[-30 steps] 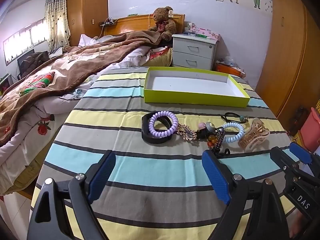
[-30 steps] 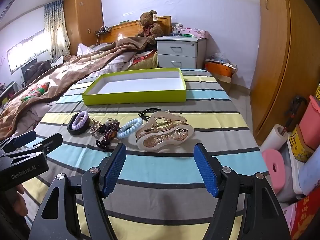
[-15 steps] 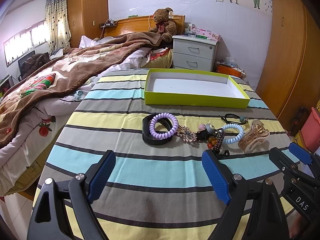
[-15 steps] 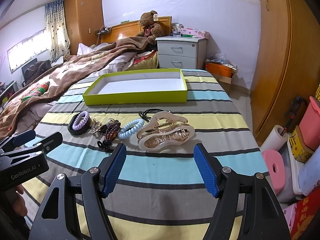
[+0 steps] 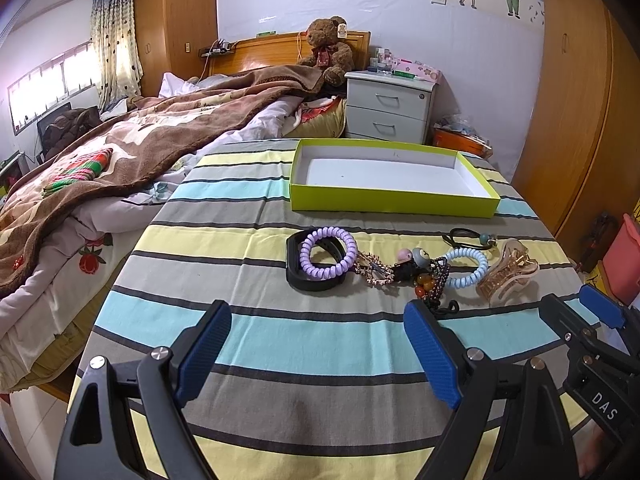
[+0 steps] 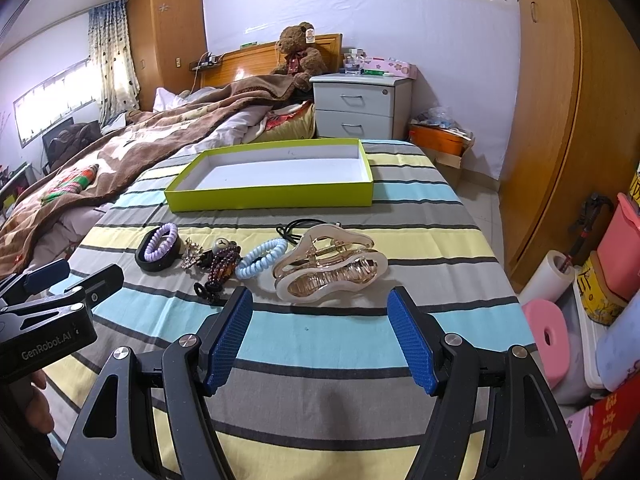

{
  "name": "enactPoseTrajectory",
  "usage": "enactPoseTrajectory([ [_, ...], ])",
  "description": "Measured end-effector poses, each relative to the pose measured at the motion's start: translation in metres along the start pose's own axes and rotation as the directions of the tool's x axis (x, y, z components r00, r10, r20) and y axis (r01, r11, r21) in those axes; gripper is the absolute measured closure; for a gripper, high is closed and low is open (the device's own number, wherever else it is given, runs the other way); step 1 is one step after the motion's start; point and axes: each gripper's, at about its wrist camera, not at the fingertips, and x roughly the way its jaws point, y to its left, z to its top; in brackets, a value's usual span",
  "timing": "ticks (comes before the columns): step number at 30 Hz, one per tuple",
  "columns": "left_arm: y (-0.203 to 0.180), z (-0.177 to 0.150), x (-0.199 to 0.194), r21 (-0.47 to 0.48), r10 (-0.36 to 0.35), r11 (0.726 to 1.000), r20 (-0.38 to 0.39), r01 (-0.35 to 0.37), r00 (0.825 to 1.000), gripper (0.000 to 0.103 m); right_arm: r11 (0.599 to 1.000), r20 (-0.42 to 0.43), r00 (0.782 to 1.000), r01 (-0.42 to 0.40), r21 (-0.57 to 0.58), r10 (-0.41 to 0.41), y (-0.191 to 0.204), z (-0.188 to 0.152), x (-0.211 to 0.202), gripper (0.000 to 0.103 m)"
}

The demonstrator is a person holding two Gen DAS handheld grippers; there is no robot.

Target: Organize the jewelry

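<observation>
The striped tablecloth (image 6: 320, 336) spreads bare just under both wide-open, empty tools, and over the past second each has only eased slightly back and upward, so nothing is picked up yet and sorting has, I judge, barely begun. Just ahead of the right gripper (image 6: 320, 332) lies the clear hair claw (image 6: 332, 268); ahead of the left gripper (image 5: 316, 356) sits the purple coil tie (image 5: 328, 256) on a black band (image 5: 296, 276). Farther off waits the empty green tray (image 5: 394, 204), then the bed (image 5: 120, 148) and nightstand (image 5: 390, 106).
</observation>
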Motion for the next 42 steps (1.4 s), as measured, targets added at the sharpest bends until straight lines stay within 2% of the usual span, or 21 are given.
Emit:
enactPoseTrajectory([
  [42,0.0028,0.0010,0.0002,0.003,0.003,1.000,-0.002,-0.003,1.000,0.014,1.000,-0.001,1.000,0.004,0.000,-0.004,-0.0027,0.0038,0.0004,0.033],
])
